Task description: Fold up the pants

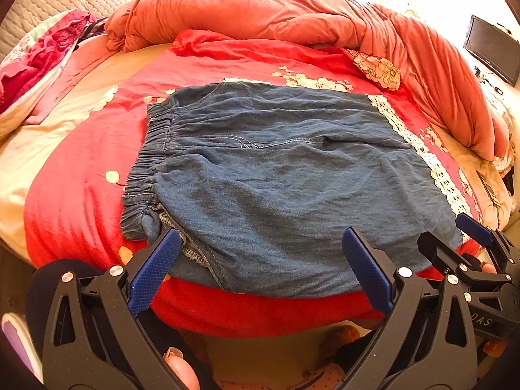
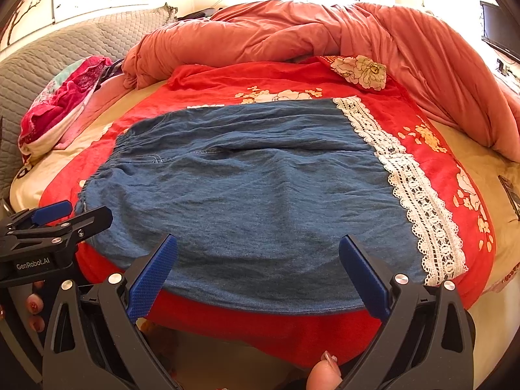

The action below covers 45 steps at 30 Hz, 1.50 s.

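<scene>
Blue denim pants (image 1: 276,169) with an elastic waistband (image 1: 146,162) on the left and white lace hems (image 1: 435,165) on the right lie flat on a red blanket (image 1: 81,201). They also show in the right wrist view (image 2: 247,188), with the lace (image 2: 419,195) at the right. My left gripper (image 1: 261,243) is open and empty, just above the pants' near edge. My right gripper (image 2: 258,250) is open and empty at the same near edge, further right. The right gripper shows in the left wrist view (image 1: 455,230); the left gripper shows in the right wrist view (image 2: 74,214).
A bunched salmon quilt (image 1: 292,9) fills the back and right of the bed. A pink floral pillow (image 1: 35,58) lies at the left by a grey quilted headboard (image 2: 48,52). A dark screen (image 1: 494,48) stands at the far right. The bed's front edge drops off below the grippers.
</scene>
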{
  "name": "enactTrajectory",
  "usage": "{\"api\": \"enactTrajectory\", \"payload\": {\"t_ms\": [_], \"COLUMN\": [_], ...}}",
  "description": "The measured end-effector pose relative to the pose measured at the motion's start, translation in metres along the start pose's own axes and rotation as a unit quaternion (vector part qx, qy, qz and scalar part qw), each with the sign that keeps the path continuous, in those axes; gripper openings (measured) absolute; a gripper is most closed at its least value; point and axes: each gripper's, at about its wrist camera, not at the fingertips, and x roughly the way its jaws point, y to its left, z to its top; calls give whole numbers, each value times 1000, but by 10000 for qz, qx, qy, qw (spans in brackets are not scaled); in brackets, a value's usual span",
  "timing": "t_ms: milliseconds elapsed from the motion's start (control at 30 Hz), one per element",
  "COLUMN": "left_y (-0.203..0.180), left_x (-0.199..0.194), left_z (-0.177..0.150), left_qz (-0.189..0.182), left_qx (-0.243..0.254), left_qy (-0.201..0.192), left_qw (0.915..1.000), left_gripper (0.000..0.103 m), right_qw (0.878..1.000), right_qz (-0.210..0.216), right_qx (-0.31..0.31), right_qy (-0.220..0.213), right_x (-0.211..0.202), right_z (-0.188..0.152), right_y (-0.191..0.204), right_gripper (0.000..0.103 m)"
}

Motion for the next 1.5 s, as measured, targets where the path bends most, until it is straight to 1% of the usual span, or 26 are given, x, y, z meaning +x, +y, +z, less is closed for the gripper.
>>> {"api": "enactTrajectory", "payload": {"t_ms": [200,333,400,567,633,767,833,867,933,967,1033,1100,1167,1200,1267,1300,1367,1400,1467,1500], "left_y": [3,14,20,40,48,66,77,84,95,99,107,117,124,129,134,136,138,140,140,139], "left_x": [4,9,14,29,35,53,59,64,73,78,94,112,123,132,144,149,157,161,168,169], "left_z": [5,18,26,47,55,81,94,102,115,121,132,140,143,145,147,147,147,148,150,149], "left_qz": [-75,-111,-50,-129,-162,-38,-27,101,223,352,689,862,819,822,783,733,532,461,375,339], "left_qx": [-45,-76,-89,-281,-321,-218,-195,-178,-101,-39,178,288,305,286,332,324,349,350,387,419], "left_qy": [51,59,96,203,269,433,401,413,362,354,327,445,466,521,547,596,659,686,670,658], "left_qw": [9999,9999,9999,9993,9990,9988,9990,9989,9990,9987,9969,9949,9951,9948,9949,9950,9958,9960,9963,9964], "left_gripper": [94,94,94,94,94,94,94,94,94,94,94,94,94,94,94,92,85,79,72,62], "right_qw": [9999,9996,9994,9983,9978,9956,9943,9933,9911,9897,9863,9821,9763,9727,9689,9668,9629,9599,9543,9516], "right_qz": [124,256,309,427,390,328,240,298,320,386,351,456,541,648,799,873,901,922,997,1045], "right_qx": [11,-90,-158,-396,-537,-872,-1040,-1114,-1286,-1374,-1598,-1809,-2076,-2198,-2284,-2331,-2468,-2570,-2740,-2804], "right_qy": [43,11,26,-3,33,-29,20,20,80,126,212,251,301,372,511,575,621,636,661,707], "right_x": [8,16,22,45,57,83,100,106,124,133,152,165,180,190,204,212,223,228,238,246], "right_z": [8,22,30,65,82,113,128,132,145,150,161,169,177,182,189,193,199,201,206,209], "right_y": [2,4,5,7,10,21,26,30,36,39,47,56,65,70,76,79,86,91,98,101], "right_gripper": [99,99,99,99,99,99,99,99,99,99,99,99,99,99,99,99,99,99,99,99]}}
